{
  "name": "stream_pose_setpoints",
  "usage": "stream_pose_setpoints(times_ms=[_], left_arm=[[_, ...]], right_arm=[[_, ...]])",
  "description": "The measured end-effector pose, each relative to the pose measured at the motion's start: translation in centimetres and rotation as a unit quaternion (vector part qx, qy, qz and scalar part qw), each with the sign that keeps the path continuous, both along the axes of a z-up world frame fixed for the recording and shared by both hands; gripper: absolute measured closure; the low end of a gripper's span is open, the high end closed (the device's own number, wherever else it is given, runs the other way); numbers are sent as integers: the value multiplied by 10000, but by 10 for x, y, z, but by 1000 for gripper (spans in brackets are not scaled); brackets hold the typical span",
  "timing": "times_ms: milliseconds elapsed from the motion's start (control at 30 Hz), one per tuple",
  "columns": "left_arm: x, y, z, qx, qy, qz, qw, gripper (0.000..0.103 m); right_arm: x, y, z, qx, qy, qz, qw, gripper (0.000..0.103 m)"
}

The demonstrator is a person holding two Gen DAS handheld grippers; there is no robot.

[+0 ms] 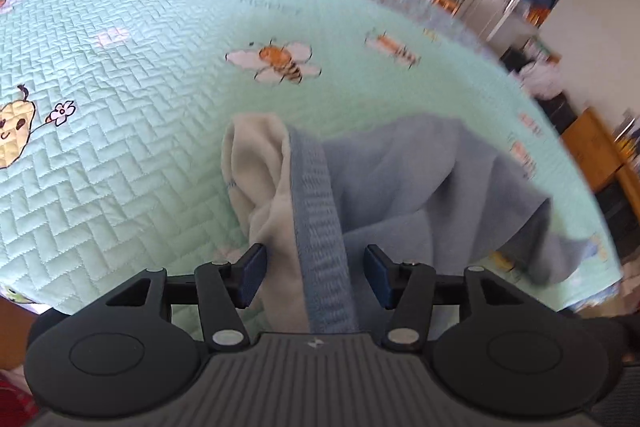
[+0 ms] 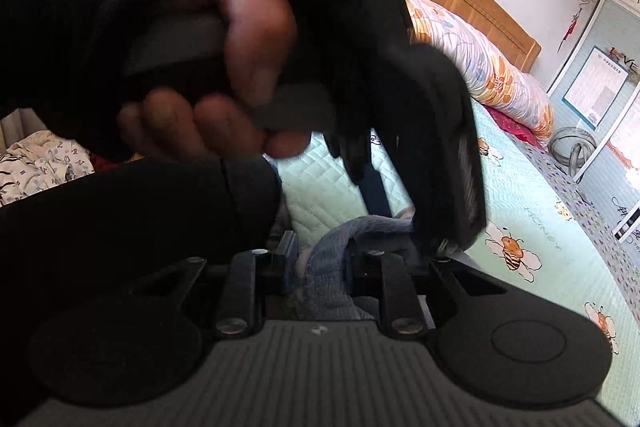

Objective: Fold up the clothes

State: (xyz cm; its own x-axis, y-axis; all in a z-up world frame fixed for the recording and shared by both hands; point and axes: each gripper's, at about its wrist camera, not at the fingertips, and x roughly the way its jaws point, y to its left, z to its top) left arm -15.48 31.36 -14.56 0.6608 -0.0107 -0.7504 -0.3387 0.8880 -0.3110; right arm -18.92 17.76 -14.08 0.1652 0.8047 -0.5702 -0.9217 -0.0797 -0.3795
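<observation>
In the left wrist view the left tool [image 1: 314, 273] stands spread, its blue pads on either side of a blue garment [image 1: 420, 179] without pressing it; the ribbed hem and cream lining [image 1: 256, 163] hang between them. The garment drapes over the near part of the bed's mint quilt [image 1: 140, 67], printed with bees. In the right wrist view the right tool [image 2: 322, 261] pinches a fold of the same blue cloth. Just beyond, a hand [image 2: 224, 67] in a dark sleeve grips the other tool. Farther off lies a floral pillow [image 2: 492, 67] against the wooden headboard [image 2: 480, 7].
</observation>
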Motion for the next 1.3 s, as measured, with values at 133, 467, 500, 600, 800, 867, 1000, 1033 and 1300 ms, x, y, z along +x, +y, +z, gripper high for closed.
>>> stream_pose_setpoints(times_ms=[133,467,500,600,800,867,1000,1033,1300], left_arm=[[-1,-7,-2,490,219,124,9985,61],[-79,60,-6,-2040,-1795,1212,9547,92],[-87,66,-7,-2289,-2097,1245,9424,92],[-107,77,-6,-2742,-2814,1306,9103,92],[-121,77,31,-3122,-4114,617,8541,92],[-122,74,43,-3216,-4406,414,8371,91],[-123,77,35,-3630,-4456,712,8152,92],[-123,80,30,-3729,-4427,820,8113,92],[-143,99,30,-3864,-4456,1179,7989,91]], right_arm=[[-4,-2,0,-34,-6,-1,10000,80],[39,-35,34,1085,656,-1241,9841,46],[50,-43,41,1324,888,-1494,9758,40],[89,-66,58,1887,1551,-2332,9412,36],[110,-73,41,1306,534,-2778,9502,35],[103,-67,33,1157,53,-2574,9593,35],[88,-54,12,566,-441,-2104,9750,34],[84,-53,7,329,-428,-2048,9773,35],[66,-64,4,-1,105,-2013,9795,51]])
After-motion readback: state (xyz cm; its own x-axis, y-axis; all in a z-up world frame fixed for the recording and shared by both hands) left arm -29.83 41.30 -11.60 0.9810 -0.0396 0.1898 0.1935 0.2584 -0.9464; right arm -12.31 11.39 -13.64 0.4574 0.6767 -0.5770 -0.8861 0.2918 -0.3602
